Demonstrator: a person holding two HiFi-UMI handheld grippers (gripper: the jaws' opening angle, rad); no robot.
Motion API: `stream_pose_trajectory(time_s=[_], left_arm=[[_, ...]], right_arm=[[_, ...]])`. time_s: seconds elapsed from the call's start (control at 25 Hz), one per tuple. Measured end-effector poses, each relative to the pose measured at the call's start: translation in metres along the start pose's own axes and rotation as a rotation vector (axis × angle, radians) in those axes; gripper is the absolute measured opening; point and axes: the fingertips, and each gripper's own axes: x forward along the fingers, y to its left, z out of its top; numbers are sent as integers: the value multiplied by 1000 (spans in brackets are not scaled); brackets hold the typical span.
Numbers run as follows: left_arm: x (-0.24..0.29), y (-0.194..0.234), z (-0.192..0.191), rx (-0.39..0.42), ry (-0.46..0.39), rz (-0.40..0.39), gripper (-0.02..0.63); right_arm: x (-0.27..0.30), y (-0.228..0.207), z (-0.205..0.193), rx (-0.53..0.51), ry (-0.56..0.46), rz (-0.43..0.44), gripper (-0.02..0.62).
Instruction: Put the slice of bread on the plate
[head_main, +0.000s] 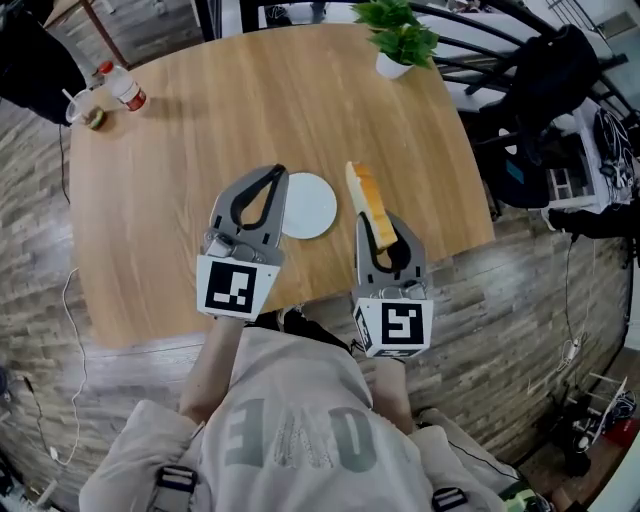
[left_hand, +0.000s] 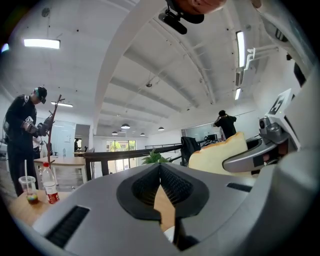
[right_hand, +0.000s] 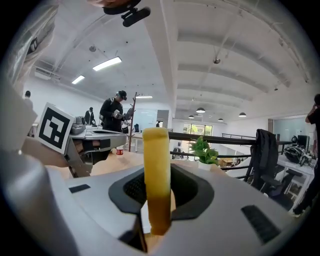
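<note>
In the head view, a small round white plate (head_main: 312, 205) lies on the round wooden table (head_main: 200, 130), near its front edge. My right gripper (head_main: 390, 225) is shut on the slice of bread (head_main: 368, 205), which stands on edge and sticks out forward, just right of the plate and above the table. In the right gripper view the bread's crust (right_hand: 156, 175) rises upright between the jaws. My left gripper (head_main: 275, 172) is shut with nothing in it, its tip over the plate's left rim. The left gripper view shows its jaws (left_hand: 160, 167) meeting, with the bread (left_hand: 220, 155) to the right.
A potted plant (head_main: 400, 40) stands at the table's far right edge. A bottle (head_main: 125, 88) and a cup with a straw (head_main: 85, 108) sit at the far left. A chair with dark clothing (head_main: 545, 90) stands right of the table. A person in black (left_hand: 25, 135) stands far off.
</note>
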Motion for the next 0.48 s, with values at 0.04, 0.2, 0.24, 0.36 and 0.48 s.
stream_pose_trajectory(time_s=[0.04, 0.2, 0.24, 0.36, 0.48], left_arm=[[-1, 5, -5, -8, 6, 10, 9], [1, 17, -22, -34, 24, 31, 9], [2, 18, -28, -45, 31, 35, 9], [1, 21, -45, -80, 51, 44, 9], [-6, 27, -60, -111, 69, 59, 9]], right_arm=[[4, 2, -2, -8, 12, 4, 97], [22, 5, -15, -11, 54, 44, 97], [26, 5, -19, -11, 70, 53, 97], [38, 6, -35, -53, 127, 53, 97], [47, 12, -53, -166, 196, 33, 97]])
